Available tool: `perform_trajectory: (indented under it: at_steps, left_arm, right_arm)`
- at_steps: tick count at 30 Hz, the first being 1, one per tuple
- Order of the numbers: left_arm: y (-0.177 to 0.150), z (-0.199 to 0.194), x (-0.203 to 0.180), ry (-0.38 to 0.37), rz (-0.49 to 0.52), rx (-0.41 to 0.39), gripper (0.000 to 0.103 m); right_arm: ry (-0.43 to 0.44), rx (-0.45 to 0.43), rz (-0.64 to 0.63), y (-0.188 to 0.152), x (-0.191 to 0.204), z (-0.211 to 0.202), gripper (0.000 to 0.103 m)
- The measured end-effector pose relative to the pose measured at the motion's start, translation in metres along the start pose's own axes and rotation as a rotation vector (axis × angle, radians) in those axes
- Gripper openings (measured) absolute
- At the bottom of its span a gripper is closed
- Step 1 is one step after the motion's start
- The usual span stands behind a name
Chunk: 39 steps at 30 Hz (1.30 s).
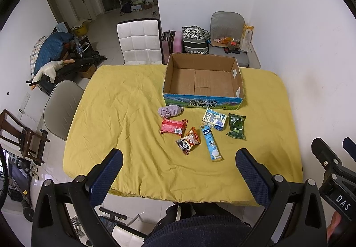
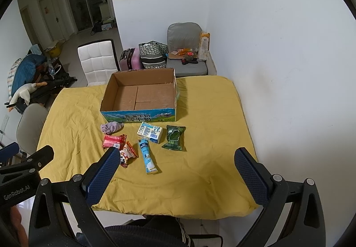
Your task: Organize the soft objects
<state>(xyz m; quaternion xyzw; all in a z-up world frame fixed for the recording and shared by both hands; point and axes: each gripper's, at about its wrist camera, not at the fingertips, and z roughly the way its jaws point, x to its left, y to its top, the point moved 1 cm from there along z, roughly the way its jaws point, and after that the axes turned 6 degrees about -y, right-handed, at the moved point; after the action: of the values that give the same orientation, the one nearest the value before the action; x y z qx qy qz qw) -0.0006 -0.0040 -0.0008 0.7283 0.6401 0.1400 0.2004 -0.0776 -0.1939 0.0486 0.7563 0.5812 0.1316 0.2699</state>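
An open empty cardboard box (image 1: 202, 79) (image 2: 142, 93) stands at the far middle of the yellow-clothed table (image 1: 115, 113) (image 2: 200, 169). In front of it lie a crumpled lilac cloth (image 1: 170, 111) (image 2: 111, 128), a red packet (image 1: 173, 127) (image 2: 113, 141), a panda snack bag (image 1: 188, 141) (image 2: 128, 154), a long blue tube packet (image 1: 211, 143) (image 2: 148, 157), a white tissue pack (image 1: 214, 122) (image 2: 150, 132) and a green packet (image 1: 237, 126) (image 2: 174, 138). My left gripper (image 1: 180, 158) and right gripper (image 2: 178, 158) are both open and empty, above the table's near edge.
A white padded chair (image 1: 140, 41) (image 2: 98, 61) stands behind the table and a grey chair (image 1: 61, 107) at its left. A wall runs along the table's right side. A grey seat with clutter (image 1: 229, 44), bags and a pink suitcase (image 2: 130, 59) lie beyond the box.
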Motion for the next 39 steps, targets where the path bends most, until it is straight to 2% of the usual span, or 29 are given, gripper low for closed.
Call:
perform_trajectory:
  at_steps: [39]
  left_arm:
    - [0.0022, -0.0032, 0.0015, 0.005, 0.003, -0.007, 0.103]
  right_arm:
    - [0.014, -0.014, -0.004, -0.0009, -0.0012, -0.0019, 0.103]
